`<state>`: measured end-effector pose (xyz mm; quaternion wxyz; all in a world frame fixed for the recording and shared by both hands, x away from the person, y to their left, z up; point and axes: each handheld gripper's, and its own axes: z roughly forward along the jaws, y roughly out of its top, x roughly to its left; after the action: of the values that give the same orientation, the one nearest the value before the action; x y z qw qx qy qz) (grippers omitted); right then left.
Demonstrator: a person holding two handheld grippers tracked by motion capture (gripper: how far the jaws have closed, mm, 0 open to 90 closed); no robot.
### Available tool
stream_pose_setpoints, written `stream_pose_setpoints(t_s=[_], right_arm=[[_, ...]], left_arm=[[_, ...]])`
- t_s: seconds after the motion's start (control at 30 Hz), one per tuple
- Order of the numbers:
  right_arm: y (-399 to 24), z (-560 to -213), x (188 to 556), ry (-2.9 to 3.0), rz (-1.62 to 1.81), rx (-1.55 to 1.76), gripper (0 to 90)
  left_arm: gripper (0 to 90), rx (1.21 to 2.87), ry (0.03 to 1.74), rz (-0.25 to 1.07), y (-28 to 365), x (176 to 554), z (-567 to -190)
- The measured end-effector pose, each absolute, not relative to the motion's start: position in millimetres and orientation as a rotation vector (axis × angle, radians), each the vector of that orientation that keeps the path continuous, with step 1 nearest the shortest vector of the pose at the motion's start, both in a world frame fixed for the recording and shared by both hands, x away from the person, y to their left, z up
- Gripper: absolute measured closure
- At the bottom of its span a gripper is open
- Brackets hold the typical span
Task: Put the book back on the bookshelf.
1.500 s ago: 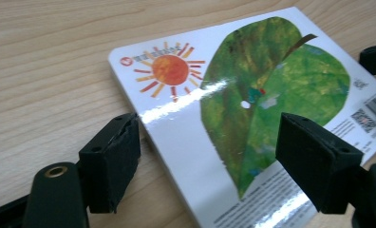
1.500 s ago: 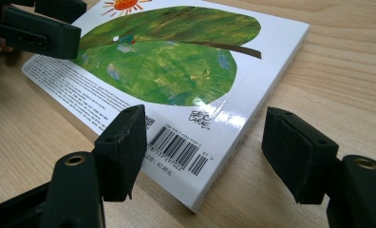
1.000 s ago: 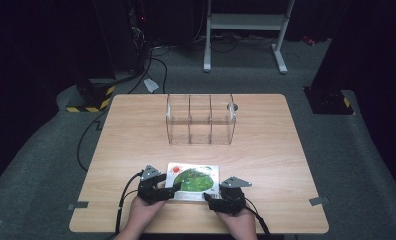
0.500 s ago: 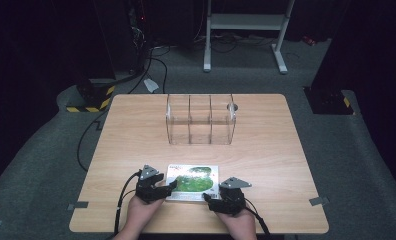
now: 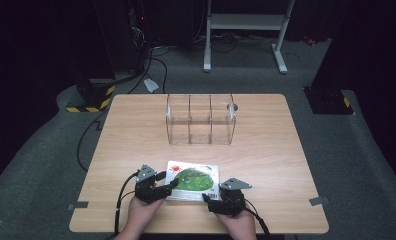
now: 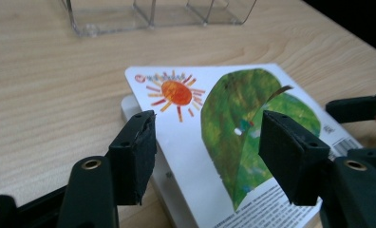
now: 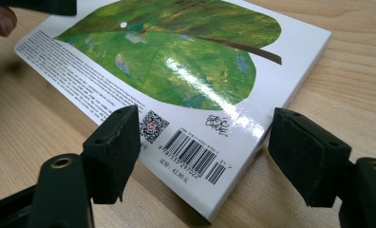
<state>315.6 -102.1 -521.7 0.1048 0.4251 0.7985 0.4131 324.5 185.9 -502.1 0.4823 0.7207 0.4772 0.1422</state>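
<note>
We hold our left gripper (image 6: 202, 156) with its two black jaws spread wide, poised over the left part of the white-edged picture book with a green leaf and an orange sun on its back cover (image 6: 224, 142); nothing sits between the pads yet. Our right gripper (image 7: 205, 161) is likewise spread apart, its jaws framing the corner of the book that carries the barcode, with the thick board edge just in front of them. In the high view the book (image 5: 193, 179) lies flat on the light wooden table (image 5: 266, 150), near the front edge, with the left gripper (image 5: 162, 189) at its left side and the right gripper (image 5: 210, 198) at its near right corner.

Beyond it, well apart toward the middle of the table, stands the clear plastic rack with three upright compartments (image 5: 201, 119), seemingly holding nothing.

We judge that we are at the approach step, lining up to take hold of the book. The next move calls for getting a jaw under the cover edge, since the book lies flat, then closing firmly before any lift toward the rack.
</note>
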Motion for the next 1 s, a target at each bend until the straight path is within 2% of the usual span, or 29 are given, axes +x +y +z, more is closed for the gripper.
stream_pose_setpoints(t_s=[0.1,0.27,0.53,0.67,0.83,0.87,1.0], right_arm=[[-103,-522,316,2.358,1.234,1.243,22.6],[-100,-521,314,2.375,1.19,1.243,13.6],[-88,-521,305,2.364,1.101,1.153,9.4],[-84,-522,301,2.34,1.039,1.119,10.1],[-87,-522,300,2.309,1.075,1.151,15.4],[-89,-521,300,2.299,1.098,1.159,19.4],[-92,-521,301,2.286,1.127,1.195,21.1]], left_arm=[[38.5,1.74,1.145,0.347,187,323,-499],[38.2,1.73,1.148,0.331,186,327,-498],[38.4,1.692,1.101,0.327,185,326,-487],[38.8,1.687,1.088,0.335,185,325,-483],[38.9,1.698,1.082,0.341,184,325,-484],[38.8,1.701,1.094,0.33,185,326,-486],[36.1,1.692,1.15,0.289,193,333,-494]])
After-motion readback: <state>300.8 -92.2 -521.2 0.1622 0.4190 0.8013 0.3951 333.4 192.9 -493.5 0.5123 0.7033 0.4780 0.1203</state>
